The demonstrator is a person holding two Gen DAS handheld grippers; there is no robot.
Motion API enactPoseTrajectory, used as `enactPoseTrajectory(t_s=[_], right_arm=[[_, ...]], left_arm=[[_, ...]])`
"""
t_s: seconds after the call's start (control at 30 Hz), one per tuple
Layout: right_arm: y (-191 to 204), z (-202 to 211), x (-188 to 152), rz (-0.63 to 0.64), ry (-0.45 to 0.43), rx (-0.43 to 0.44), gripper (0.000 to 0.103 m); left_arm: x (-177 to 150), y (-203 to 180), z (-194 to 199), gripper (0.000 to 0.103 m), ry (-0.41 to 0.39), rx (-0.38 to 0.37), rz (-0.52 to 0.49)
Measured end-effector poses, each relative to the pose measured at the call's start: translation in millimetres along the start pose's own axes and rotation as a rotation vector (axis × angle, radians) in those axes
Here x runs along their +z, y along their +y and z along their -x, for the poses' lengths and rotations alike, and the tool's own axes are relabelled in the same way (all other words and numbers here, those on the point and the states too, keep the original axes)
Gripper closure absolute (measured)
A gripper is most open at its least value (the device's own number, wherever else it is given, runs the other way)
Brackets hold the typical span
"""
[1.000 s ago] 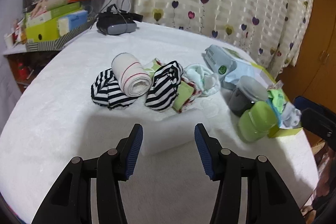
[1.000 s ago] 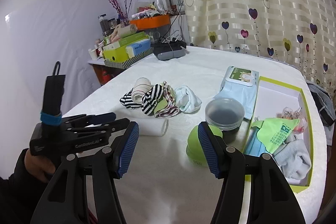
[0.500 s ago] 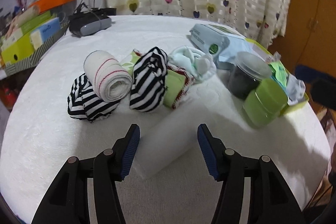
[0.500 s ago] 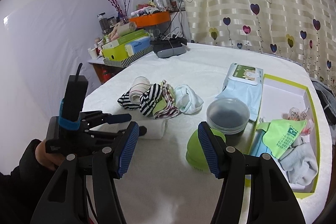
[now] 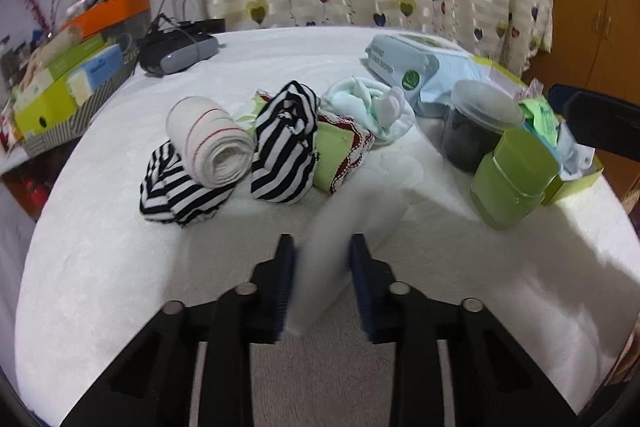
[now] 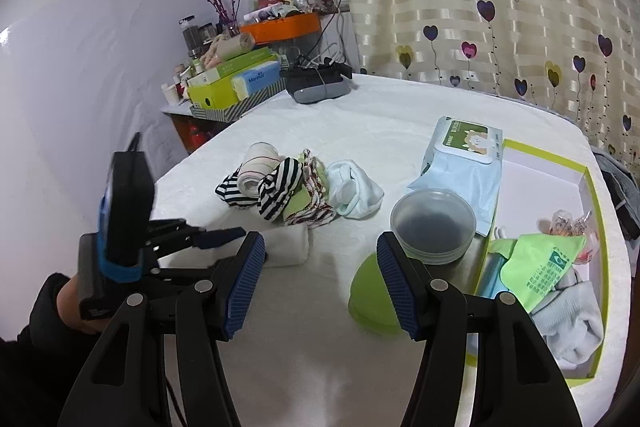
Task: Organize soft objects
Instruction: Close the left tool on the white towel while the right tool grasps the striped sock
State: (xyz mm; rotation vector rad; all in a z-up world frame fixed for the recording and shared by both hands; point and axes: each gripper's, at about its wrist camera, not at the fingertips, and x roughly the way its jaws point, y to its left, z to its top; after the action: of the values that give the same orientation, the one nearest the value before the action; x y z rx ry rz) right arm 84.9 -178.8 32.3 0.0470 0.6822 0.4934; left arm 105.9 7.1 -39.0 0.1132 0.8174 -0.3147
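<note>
Fingers of the left gripper (image 5: 322, 263) have just been closing and are now clamping the white rolled cloth (image 5: 340, 247), lying on the white surface (image 5: 120, 267) just in front of the striped socks (image 5: 284, 147). Fingers of the right gripper (image 6: 320, 275) are hanging spread and empty near the green container (image 6: 370, 301).

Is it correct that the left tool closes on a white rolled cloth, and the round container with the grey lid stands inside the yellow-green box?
Not quite. The left tool does close on the white rolled cloth, but the round container stands on the white table cover, outside the yellow-green box, beside its wall. The right wrist view shows this.
</note>
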Motion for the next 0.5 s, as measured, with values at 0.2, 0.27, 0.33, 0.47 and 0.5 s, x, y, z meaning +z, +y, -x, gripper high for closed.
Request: enactPoseTrajectory(t_s=[0.2, 0.27, 0.33, 0.47, 0.5], right_arm=[[8, -13, 11, 0.019, 0.013, 0.010, 0.044], [11, -16, 14, 0.026, 0.016, 0.012, 0.044], [15, -19, 17, 0.035, 0.018, 0.014, 0.044], [26, -34, 25, 0.059, 0.033, 0.027, 0.044], [29, -39, 27, 0.064, 0.037, 0.033, 0.044]], left_arm=[[-10, 5, 12, 0.087, -0.027, -0.020, 0.080], [-13, 7, 16, 0.089, -0.036, -0.020, 0.095], [-16, 11, 24, 0.091, -0.051, -0.013, 0.116], [-23, 23, 40, 0.091, -0.083, 0.004, 0.164], [-25, 26, 44, 0.091, -0.086, 0.009, 0.176]])
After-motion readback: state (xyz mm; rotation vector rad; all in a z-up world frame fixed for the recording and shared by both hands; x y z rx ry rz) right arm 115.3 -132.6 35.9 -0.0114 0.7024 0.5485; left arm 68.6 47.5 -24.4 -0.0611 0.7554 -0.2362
